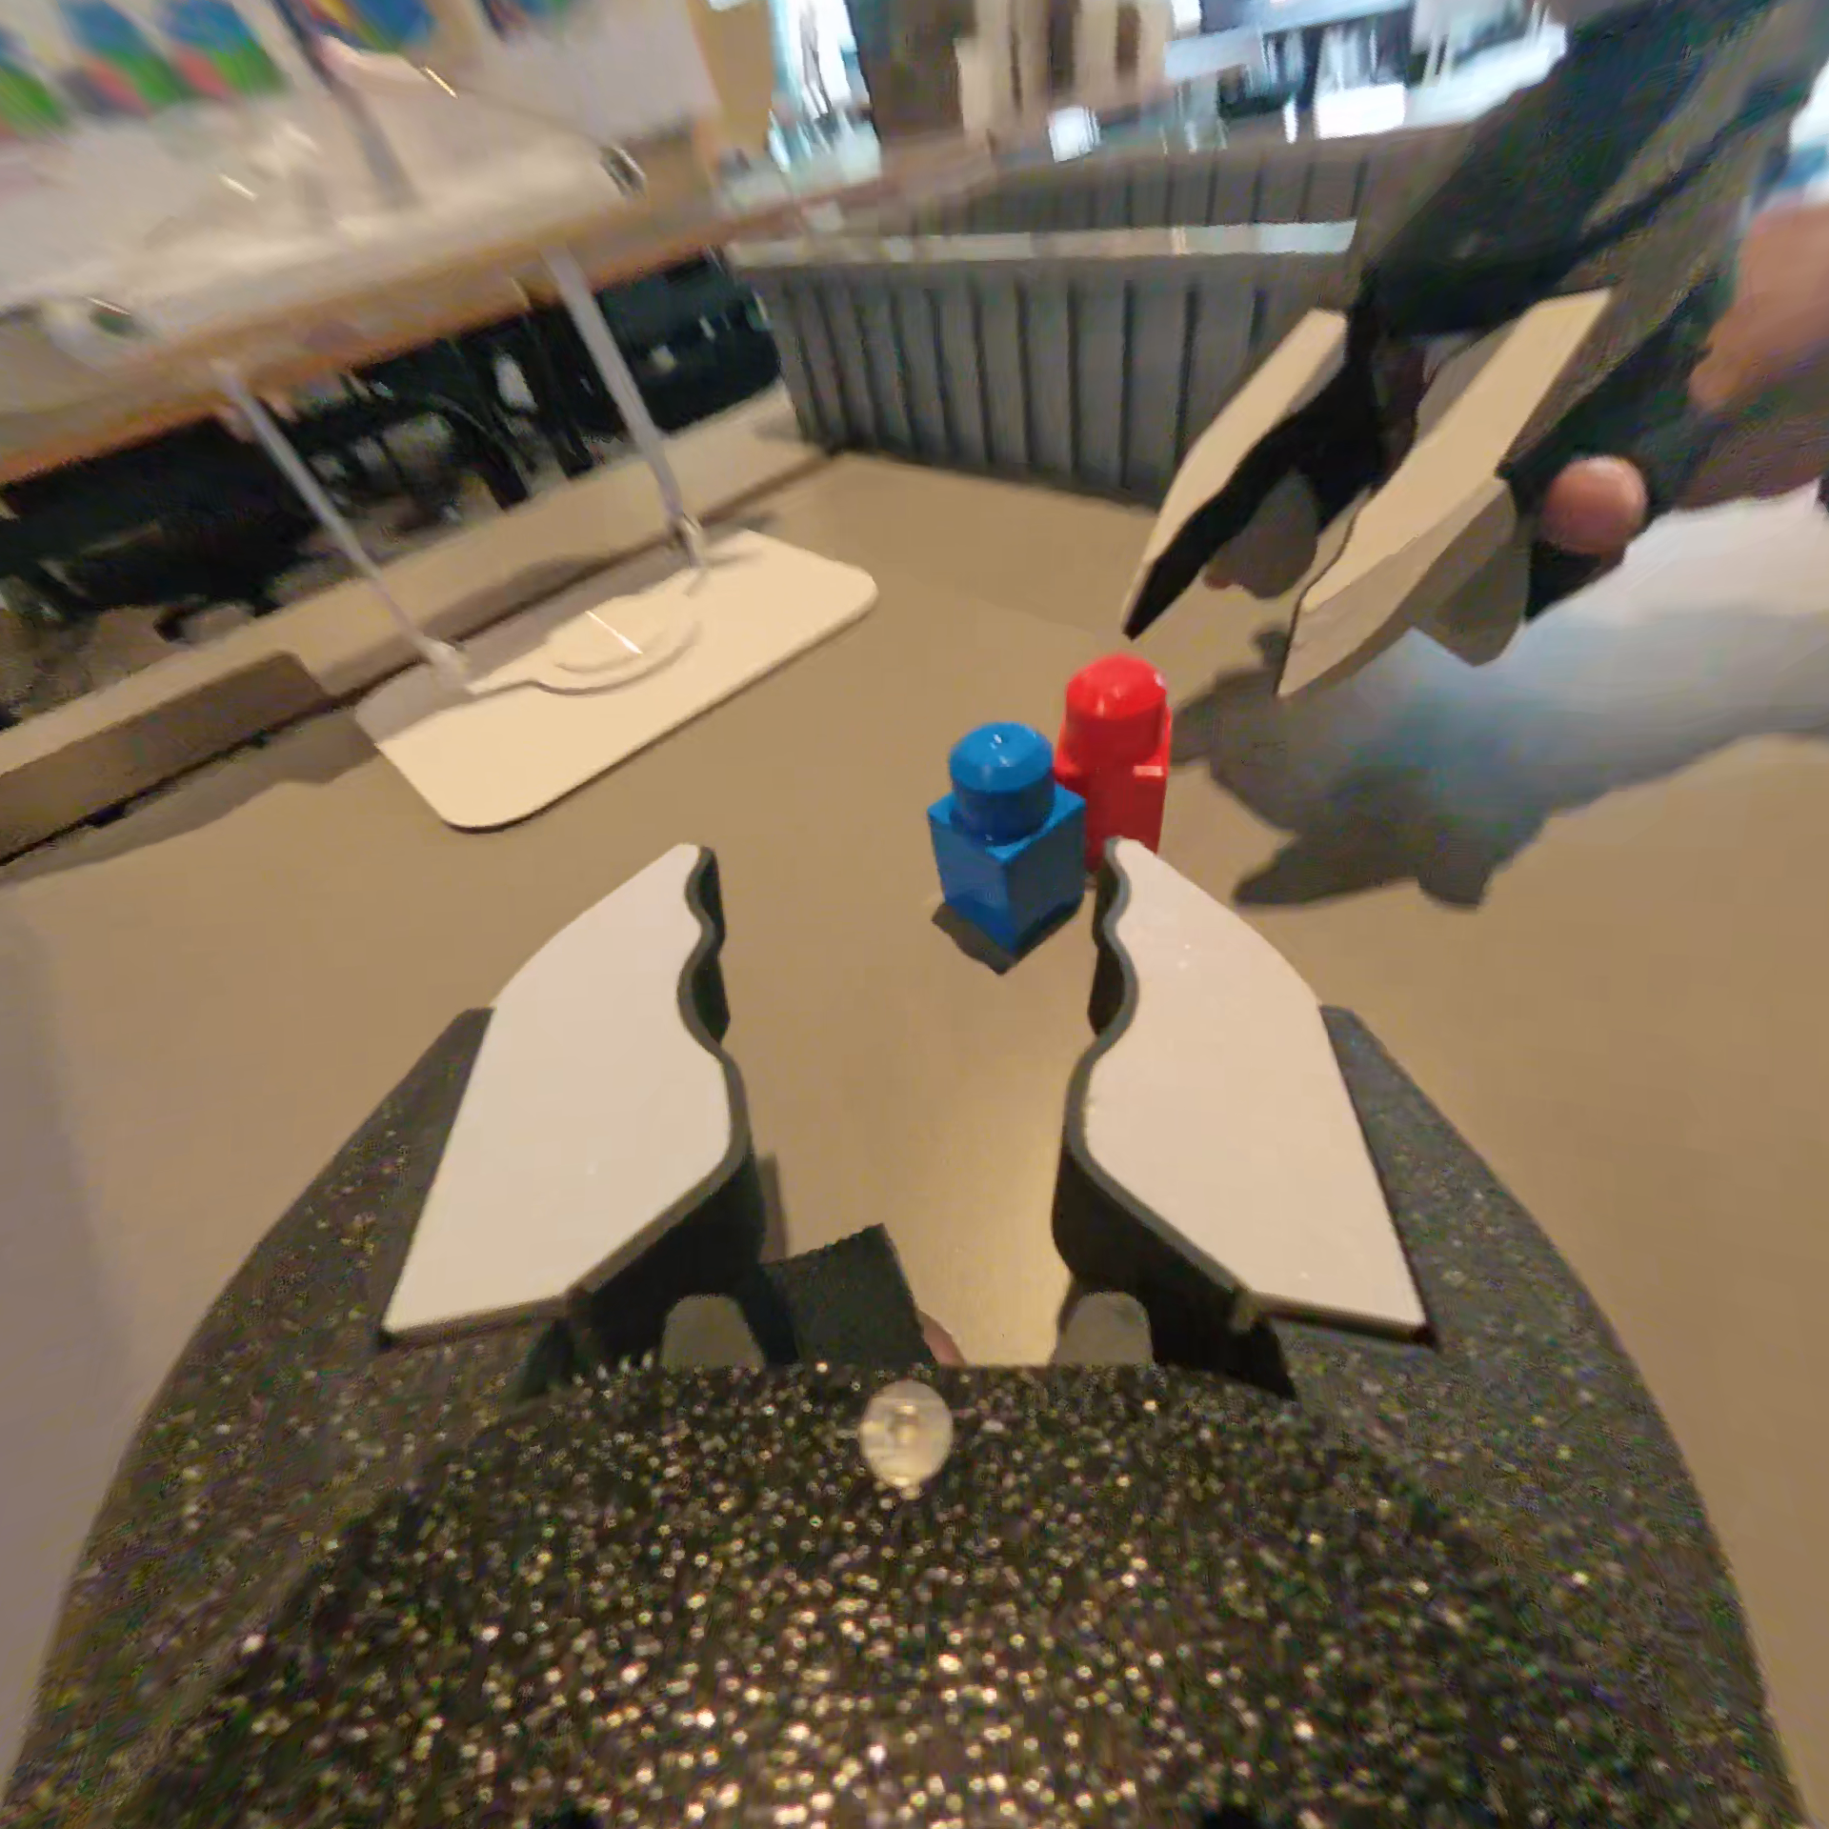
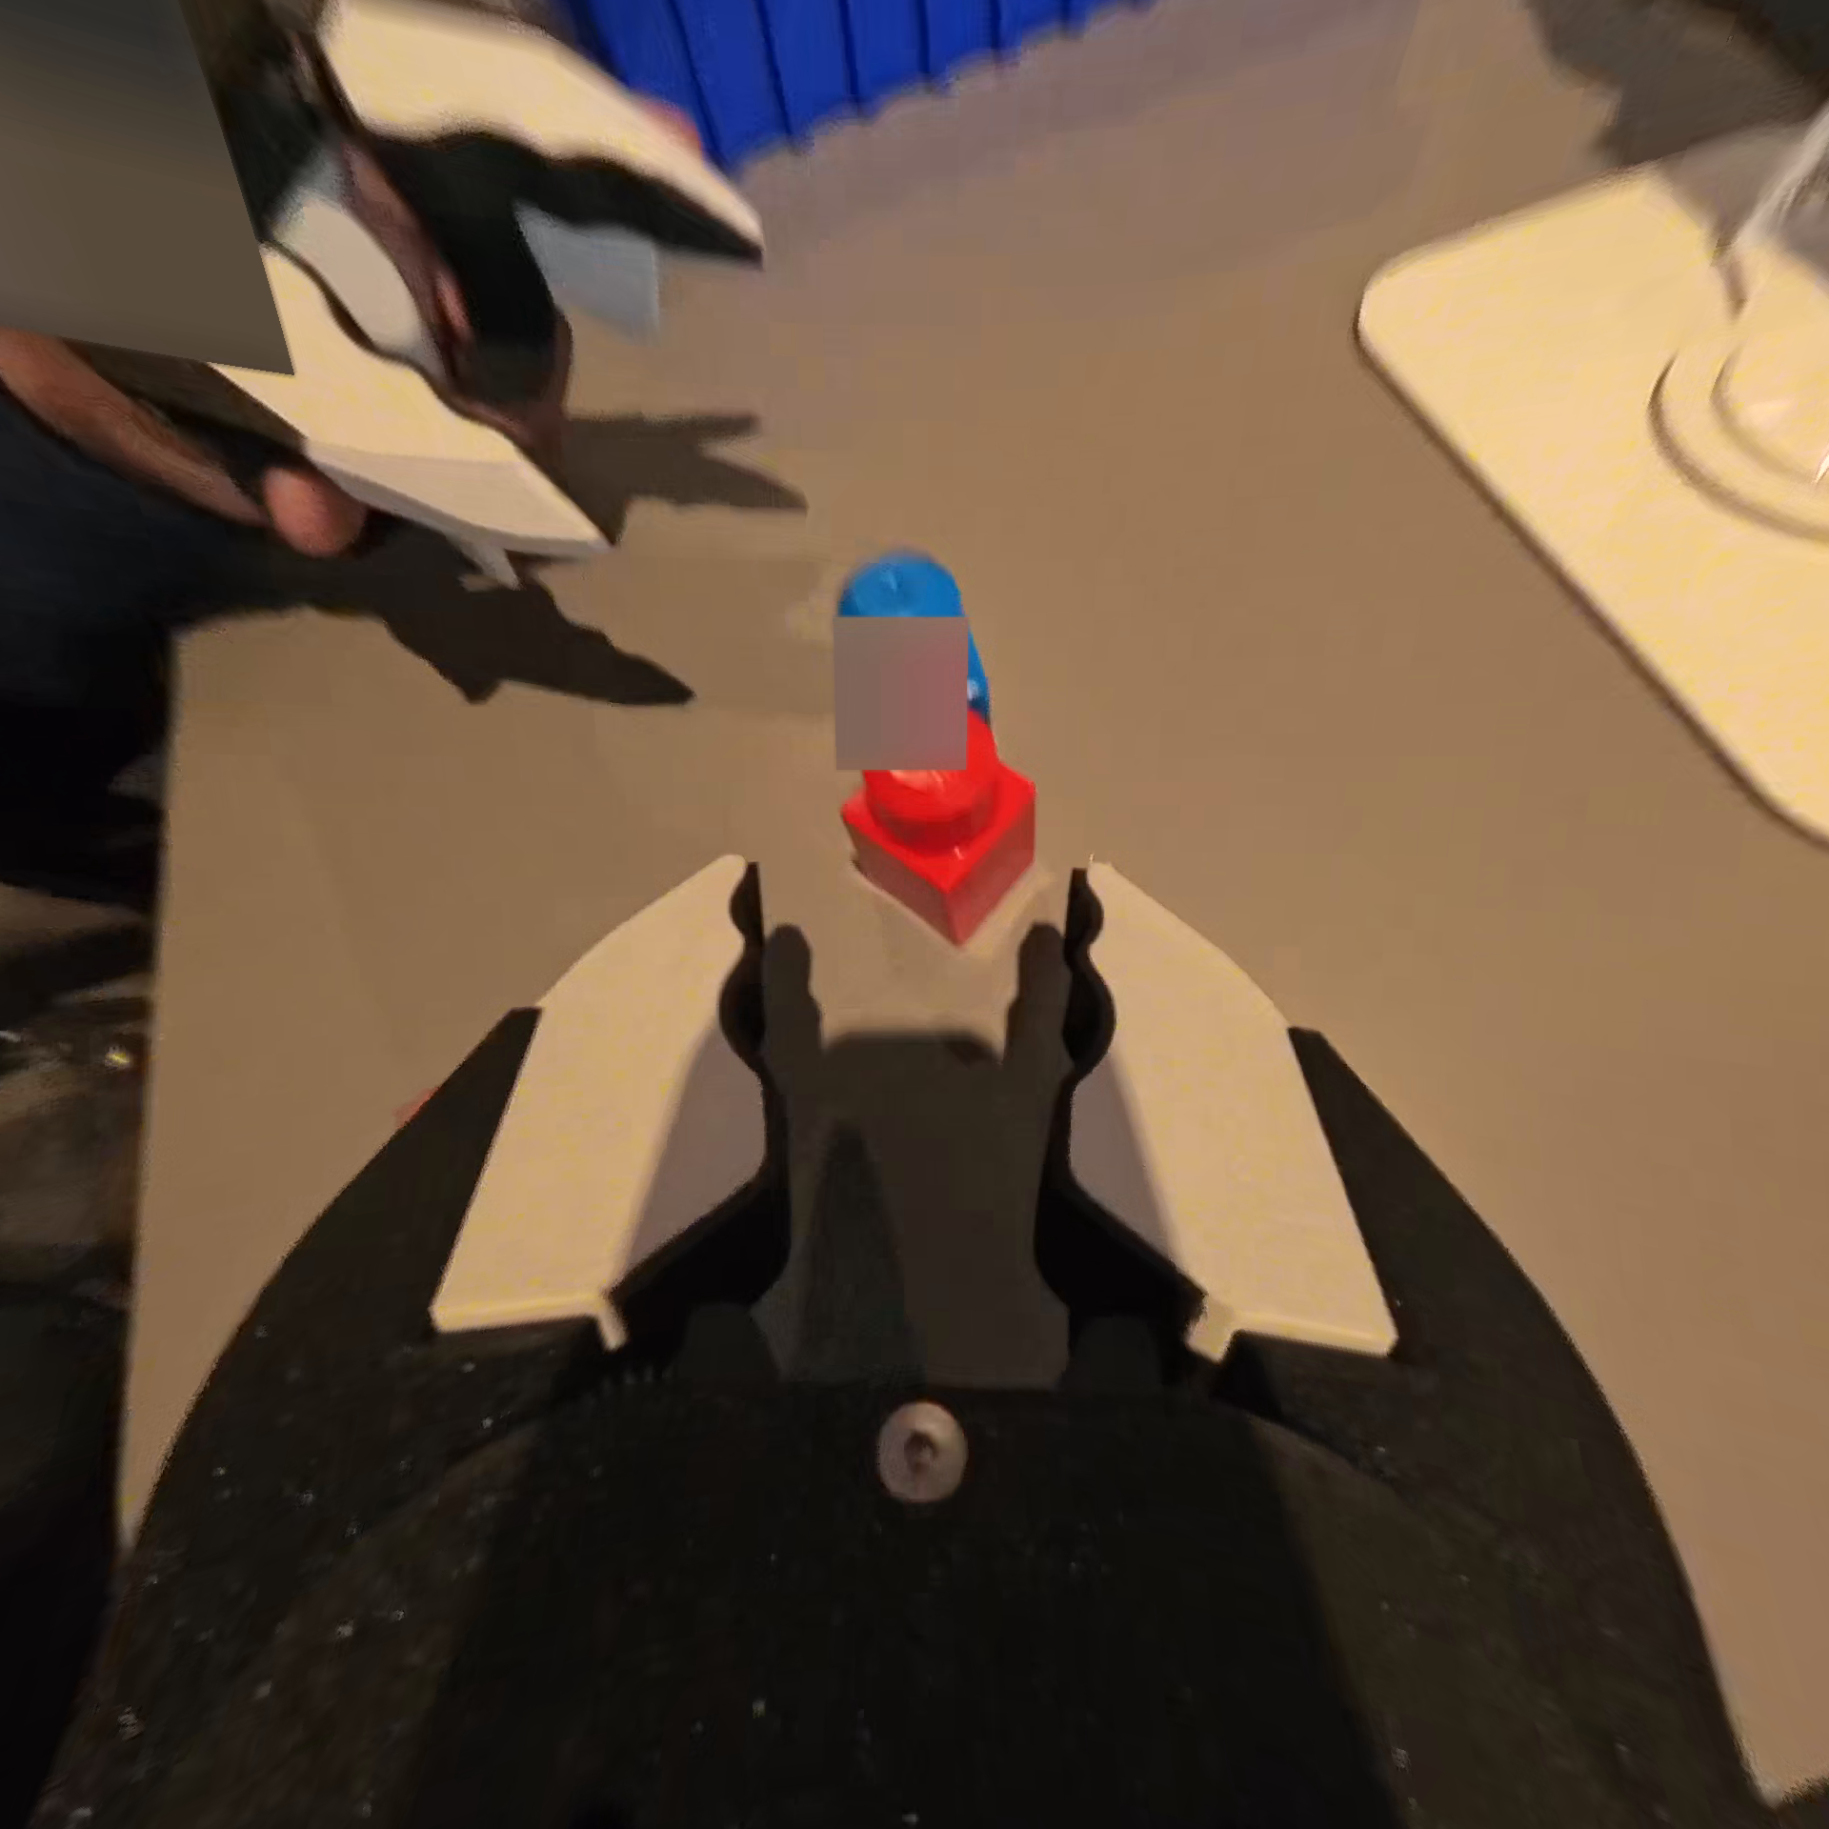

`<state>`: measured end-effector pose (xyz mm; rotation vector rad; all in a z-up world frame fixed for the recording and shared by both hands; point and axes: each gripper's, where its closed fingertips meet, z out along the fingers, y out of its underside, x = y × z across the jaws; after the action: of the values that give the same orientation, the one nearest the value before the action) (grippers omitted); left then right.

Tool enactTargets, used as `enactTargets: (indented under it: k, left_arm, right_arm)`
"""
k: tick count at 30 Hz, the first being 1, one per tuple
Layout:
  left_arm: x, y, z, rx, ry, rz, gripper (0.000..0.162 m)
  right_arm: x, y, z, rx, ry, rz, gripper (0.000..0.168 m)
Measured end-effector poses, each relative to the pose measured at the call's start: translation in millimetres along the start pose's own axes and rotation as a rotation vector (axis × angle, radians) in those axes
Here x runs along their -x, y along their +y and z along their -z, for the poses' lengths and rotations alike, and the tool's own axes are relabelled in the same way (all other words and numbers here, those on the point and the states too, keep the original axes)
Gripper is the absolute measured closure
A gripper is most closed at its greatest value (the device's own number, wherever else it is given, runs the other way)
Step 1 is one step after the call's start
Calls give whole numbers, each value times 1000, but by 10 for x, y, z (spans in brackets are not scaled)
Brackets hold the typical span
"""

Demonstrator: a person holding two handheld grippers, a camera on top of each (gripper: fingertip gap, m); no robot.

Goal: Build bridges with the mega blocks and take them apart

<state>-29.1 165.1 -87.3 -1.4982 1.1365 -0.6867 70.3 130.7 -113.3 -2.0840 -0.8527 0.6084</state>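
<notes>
Both empty, jaws apart: left gripper (image 1: pixel 906 861) just short of small blue plastic one-stud block (image 1: pixel 1002 841) touching matching red block (image 1: pixel 1113 757) on tan table (image 1: pixel 594 990), right gripper (image 2: pixel 915 871) near red.

Both wrist views face, seemingly oppositely, the shared blue block (image 1: pixel 1005 841) closely.

Bright overhead light, hard shadows, motion-blurred edges, fisheye warping throughout.
</notes>
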Motion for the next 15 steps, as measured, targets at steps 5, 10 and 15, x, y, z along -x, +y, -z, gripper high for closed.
enactTargets:
  k: [5, 10, 15]
  left_arm:
    - [208, -327, 469, -292, -162, 66, 105]
    - [434, -445, 782, -432, -343, 85, 114]
    - [516, -366, 960, -456, -410, 114, 117]
  right_arm:
    - [535, -829, 130, -328, -122, 95, 115]
    - [1017, -1443, -194, -521, -214, 146, 124]
    - [1350, -1754, -536, -531, -298, 214, 128]
